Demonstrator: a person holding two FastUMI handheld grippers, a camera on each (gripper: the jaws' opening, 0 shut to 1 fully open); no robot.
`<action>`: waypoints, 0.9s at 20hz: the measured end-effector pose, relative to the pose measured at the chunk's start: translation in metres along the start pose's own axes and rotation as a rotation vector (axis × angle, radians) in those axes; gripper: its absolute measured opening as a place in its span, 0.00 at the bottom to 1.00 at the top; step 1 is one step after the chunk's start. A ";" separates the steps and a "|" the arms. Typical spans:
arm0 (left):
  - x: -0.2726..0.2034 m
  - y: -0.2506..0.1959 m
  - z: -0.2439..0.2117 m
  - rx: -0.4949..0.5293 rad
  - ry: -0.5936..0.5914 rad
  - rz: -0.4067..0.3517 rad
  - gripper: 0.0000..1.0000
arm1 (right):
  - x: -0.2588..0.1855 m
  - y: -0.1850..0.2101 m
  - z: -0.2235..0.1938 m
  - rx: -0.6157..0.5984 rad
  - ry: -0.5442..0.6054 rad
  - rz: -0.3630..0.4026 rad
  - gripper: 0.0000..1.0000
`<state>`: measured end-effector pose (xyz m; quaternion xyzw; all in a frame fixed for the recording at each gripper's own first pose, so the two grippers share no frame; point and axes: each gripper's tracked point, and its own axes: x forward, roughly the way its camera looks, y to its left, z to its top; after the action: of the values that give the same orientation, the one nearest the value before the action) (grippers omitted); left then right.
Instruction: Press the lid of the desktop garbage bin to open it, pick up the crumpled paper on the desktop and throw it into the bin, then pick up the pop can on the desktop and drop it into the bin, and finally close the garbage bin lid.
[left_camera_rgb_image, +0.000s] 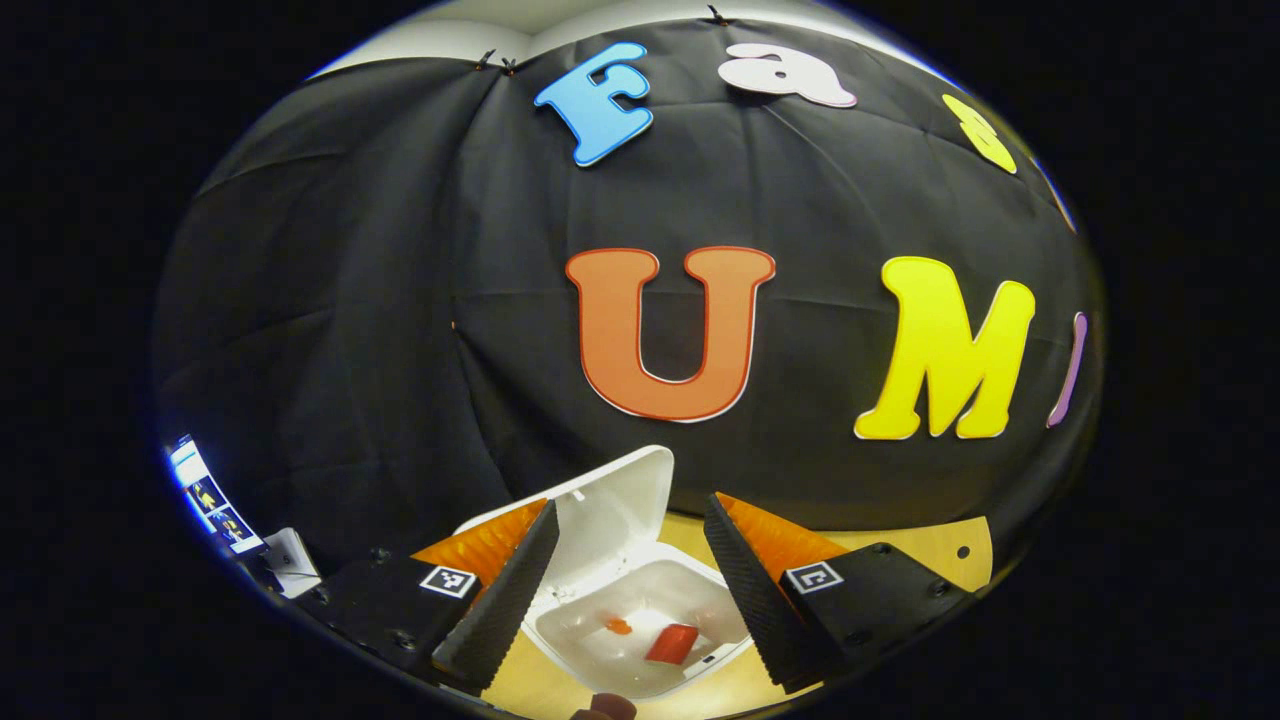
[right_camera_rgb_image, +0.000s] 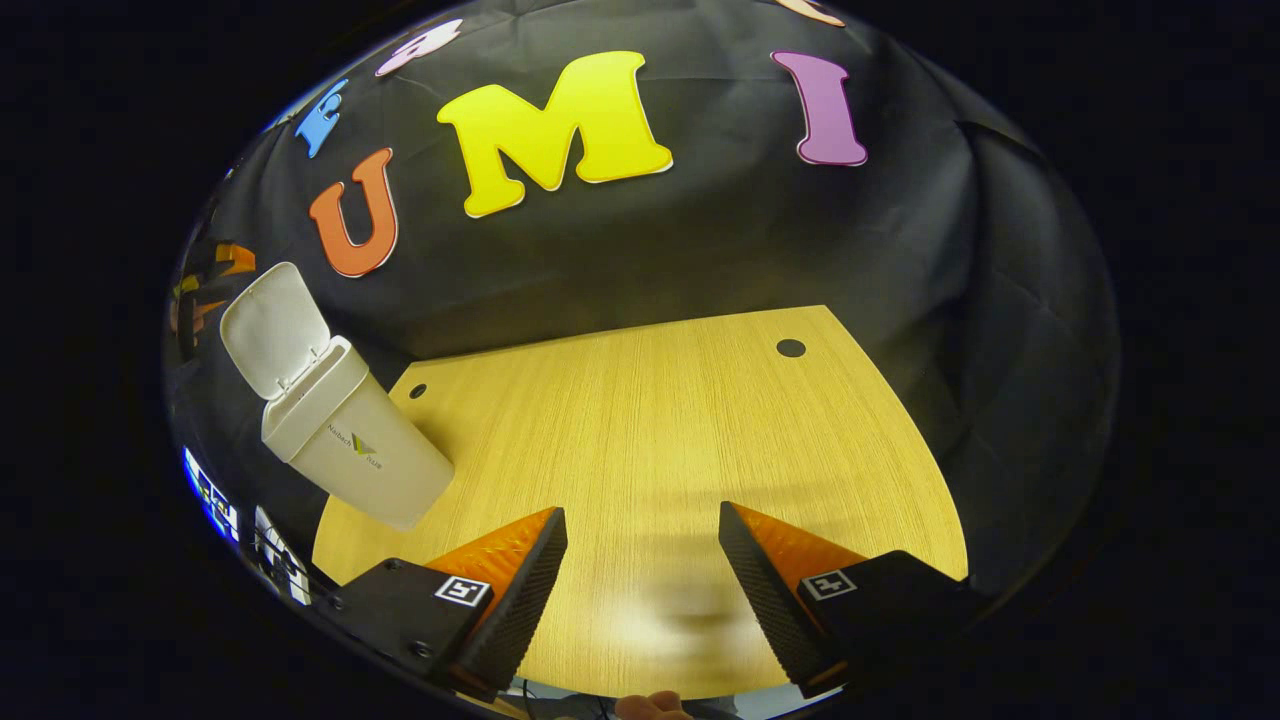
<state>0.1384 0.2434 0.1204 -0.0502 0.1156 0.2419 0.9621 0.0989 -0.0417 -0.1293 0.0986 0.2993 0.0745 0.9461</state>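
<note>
Ribbed pads face each other across a wide gap on the left gripper (left_camera_rgb_image: 630, 590), which grips nothing and hangs directly over the mouth of the white plastic desktop garbage bin (left_camera_rgb_image: 640, 625). Down between the fingers the bin's interior shows, and a red pop can (left_camera_rgb_image: 672, 643) lies on its side at the bottom with a small orange scrap (left_camera_rgb_image: 619, 626) beside it; whether the crumpled paper is down there too I cannot tell. The white hinged lid (left_camera_rgb_image: 615, 505) stands upright on the far side of the opening, just beyond the fingertips and slightly left of centre, its inner face turned towards the gripper.

With the can already inside, closing the lid looks like the step left. That move turns on the lid lying ahead of and above the left gripper, hinged along the bin's far edge, so it would need pushing forward and down over the mouth.

On the right gripper (right_camera_rgb_image: 640, 590) the fingers are also spread wide and empty, above the pale wooden tabletop (right_camera_rgb_image: 680, 420). From there the bin (right_camera_rgb_image: 350, 455) stands well off to the left, its lid (right_camera_rgb_image: 272, 330) raised, so the left gripper is much the nearer one.
</note>
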 end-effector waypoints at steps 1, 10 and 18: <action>0.004 0.002 0.009 -0.004 -0.011 0.002 0.96 | 0.001 0.000 0.000 -0.002 0.001 0.001 0.96; 0.061 0.054 0.012 -0.111 0.049 0.171 0.96 | 0.010 0.010 -0.007 -0.039 0.031 0.015 0.97; 0.080 0.042 -0.013 -0.184 0.109 0.231 0.97 | 0.014 0.026 -0.005 -0.069 0.032 0.056 0.97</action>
<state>0.1840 0.3146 0.0869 -0.1375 0.1501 0.3574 0.9115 0.1052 -0.0136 -0.1347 0.0729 0.3087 0.1126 0.9416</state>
